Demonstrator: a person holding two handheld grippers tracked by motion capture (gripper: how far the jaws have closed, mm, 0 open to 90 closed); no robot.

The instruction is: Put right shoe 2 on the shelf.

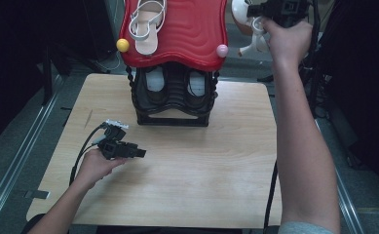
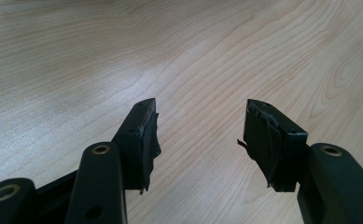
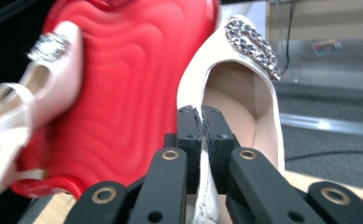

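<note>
Right gripper (image 3: pixel 201 114) is up beside the red shelf (image 3: pixel 123 84), jaws clamped on the side wall of a cream shoe (image 3: pixel 237 93) (sparkly buckle on top). Left gripper (image 2: pixel 200 135) hovers over the counter (image 2: pixel 123 56), jaws wide apart.

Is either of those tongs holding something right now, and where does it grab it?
The right tongs pinch a cream shoe by its side edge, beside the red rack top. The left tongs are open over the table.
</note>
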